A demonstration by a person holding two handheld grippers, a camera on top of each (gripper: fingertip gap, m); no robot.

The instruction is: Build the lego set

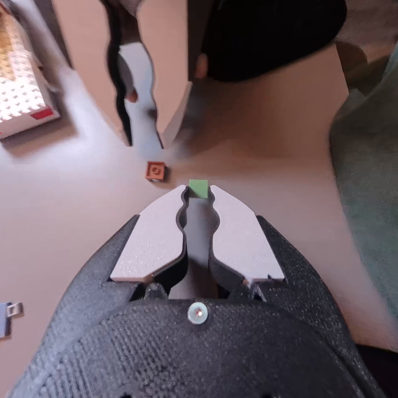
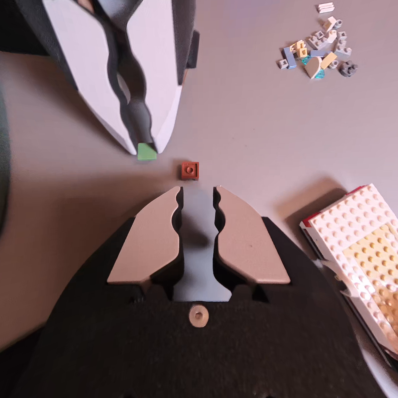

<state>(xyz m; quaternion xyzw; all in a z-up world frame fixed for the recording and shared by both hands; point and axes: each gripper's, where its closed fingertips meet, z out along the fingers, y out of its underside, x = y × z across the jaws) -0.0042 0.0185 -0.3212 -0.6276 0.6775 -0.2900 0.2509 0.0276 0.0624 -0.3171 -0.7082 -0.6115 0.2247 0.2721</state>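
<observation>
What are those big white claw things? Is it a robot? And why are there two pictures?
No robot here: a person holds a pinching tool, called a gripper, in each hand. Each gripper carries a camera that looks along its two white fingers, so there are two pictures.

The left wrist view shows the left gripper up close. It pinches a small green piece at its tips. The other claw farther off in that picture is the right gripper.

The right wrist view shows the right gripper, open and holding nothing. Just ahead of it a brown brick lies on the table. To the right is a white studded plate, and farther back a pile of loose pieces. They are building a Lego set.
</observation>
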